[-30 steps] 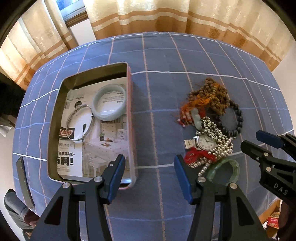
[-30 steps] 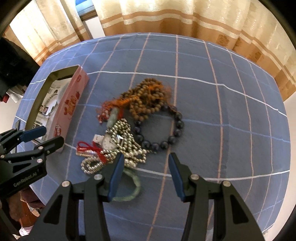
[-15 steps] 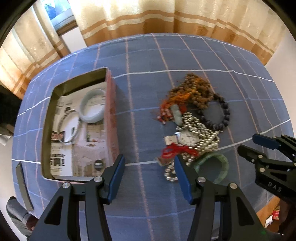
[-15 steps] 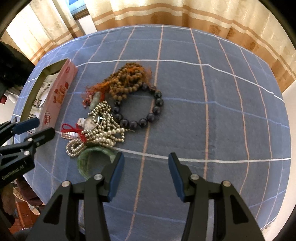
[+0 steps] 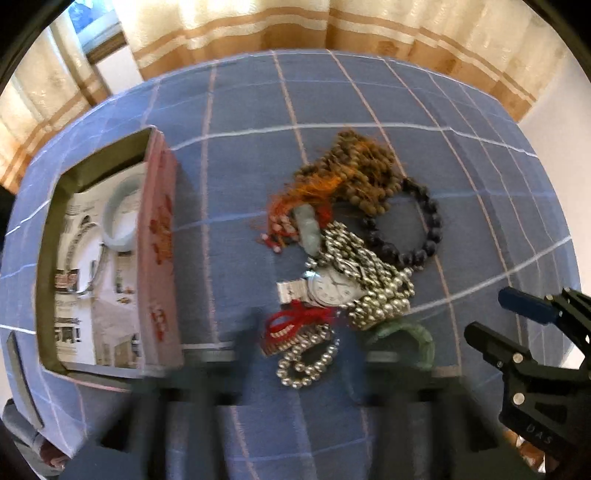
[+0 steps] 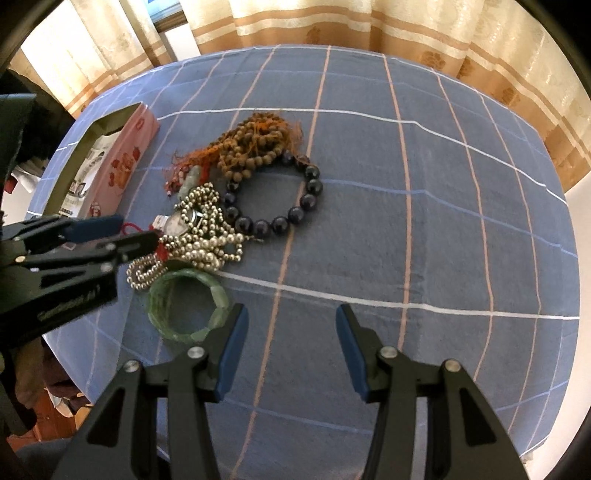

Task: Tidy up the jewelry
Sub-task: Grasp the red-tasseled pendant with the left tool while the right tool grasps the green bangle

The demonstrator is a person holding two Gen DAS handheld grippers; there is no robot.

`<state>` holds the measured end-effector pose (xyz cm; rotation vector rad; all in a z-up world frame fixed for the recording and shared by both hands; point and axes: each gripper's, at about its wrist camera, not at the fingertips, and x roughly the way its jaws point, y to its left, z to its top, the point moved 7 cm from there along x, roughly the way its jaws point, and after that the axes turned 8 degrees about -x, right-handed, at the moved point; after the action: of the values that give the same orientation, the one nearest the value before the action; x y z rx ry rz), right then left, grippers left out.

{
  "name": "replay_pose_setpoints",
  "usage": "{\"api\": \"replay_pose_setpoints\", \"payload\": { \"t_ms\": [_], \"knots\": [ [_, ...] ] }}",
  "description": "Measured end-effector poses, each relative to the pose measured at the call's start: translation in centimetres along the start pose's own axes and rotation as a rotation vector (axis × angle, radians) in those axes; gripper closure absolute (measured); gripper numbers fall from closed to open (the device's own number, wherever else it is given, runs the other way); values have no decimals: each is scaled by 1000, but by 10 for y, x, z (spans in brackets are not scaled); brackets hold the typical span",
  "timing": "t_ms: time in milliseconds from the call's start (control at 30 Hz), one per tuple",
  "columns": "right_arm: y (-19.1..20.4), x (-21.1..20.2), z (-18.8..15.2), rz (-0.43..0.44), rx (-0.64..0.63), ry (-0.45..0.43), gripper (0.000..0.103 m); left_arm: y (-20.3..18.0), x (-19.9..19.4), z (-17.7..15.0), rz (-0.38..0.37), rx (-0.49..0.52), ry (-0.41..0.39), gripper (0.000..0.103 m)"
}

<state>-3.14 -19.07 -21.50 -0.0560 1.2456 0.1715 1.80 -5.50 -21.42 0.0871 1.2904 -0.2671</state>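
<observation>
A jewelry heap lies mid-table: brown bead strand [image 5: 364, 173] [image 6: 255, 147], dark bead bracelet [image 5: 424, 229] [image 6: 295, 214], silver watch [image 5: 325, 290] [image 6: 177, 223], silver bead chain [image 5: 306, 363] [image 6: 207, 247], green jade bangle [image 5: 410, 334] [image 6: 184, 304]. The open pink box [image 5: 159, 258] [image 6: 122, 162] holds a pale bangle [image 5: 120, 214] and a metal bracelet. My left gripper [image 6: 125, 234] is open over the heap's left edge; its own view is blurred. My right gripper [image 6: 291, 334] [image 5: 491, 315] is open and empty, just right of the green bangle.
The blue checked tablecloth [image 6: 424, 221] covers a round table. Striped curtains [image 6: 369, 26] hang behind it. The box is lined with printed paper [image 5: 107, 325]. The table edge drops off at the near left [image 6: 74, 369].
My left gripper has swung right from the box to the heap, its view now motion-blurred. My right gripper has drawn back and right of the heap. Both stay open.
</observation>
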Motion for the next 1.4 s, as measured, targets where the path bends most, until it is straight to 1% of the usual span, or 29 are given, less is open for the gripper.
{"api": "replay_pose_setpoints", "payload": {
  "t_ms": [33, 167, 300, 500, 700, 867, 1000, 1033, 1067, 1100, 1133, 1167, 1267, 1400],
  "knots": [
    [0, 1, 0, 1, 0, 1, 50, 0, 2, -2, -16, -8, 15, 103],
    [-1, 3, 1, 10, 7, 2, 50, 2, -9, -5, -26, -3, -16, 103],
    [3, 6, 4, 24, 7, 0, 50, 12, -28, -3, -48, -31, -44, 103],
    [17, 11, 10, 43, -13, 3, 50, 18, -49, 5, -63, -42, -89, 103],
    [28, 19, 14, 65, -21, 15, 50, 22, -66, 10, -81, -42, -115, 103],
    [35, 25, 16, 65, -32, 28, 50, 26, -75, 15, -77, -38, -139, 103],
    [38, 33, 15, 55, -42, 42, 50, 32, -74, 16, -62, -41, -141, 103],
    [39, 35, 15, 41, -51, 41, 53, 34, -73, 15, -61, -46, -137, 103],
    [40, 36, 16, 28, -60, 37, 62, 36, -72, 14, -58, -50, -133, 103],
    [41, 36, 16, 13, -71, 33, 68, 38, -72, 13, -57, -53, -132, 103],
    [42, 35, 17, 15, -78, 32, 92, 40, -72, 13, -57, -56, -131, 103],
    [43, 35, 17, 19, -77, 33, 93, 42, -72, 13, -53, -59, -133, 103],
    [47, 29, 17, 31, -88, 29, 93, 45, -75, 15, -56, -68, -142, 103],
    [51, 10, 22, 48, -96, -4, 94, 49, -85, 20, -64, -76, -166, 103]
  ]
}}
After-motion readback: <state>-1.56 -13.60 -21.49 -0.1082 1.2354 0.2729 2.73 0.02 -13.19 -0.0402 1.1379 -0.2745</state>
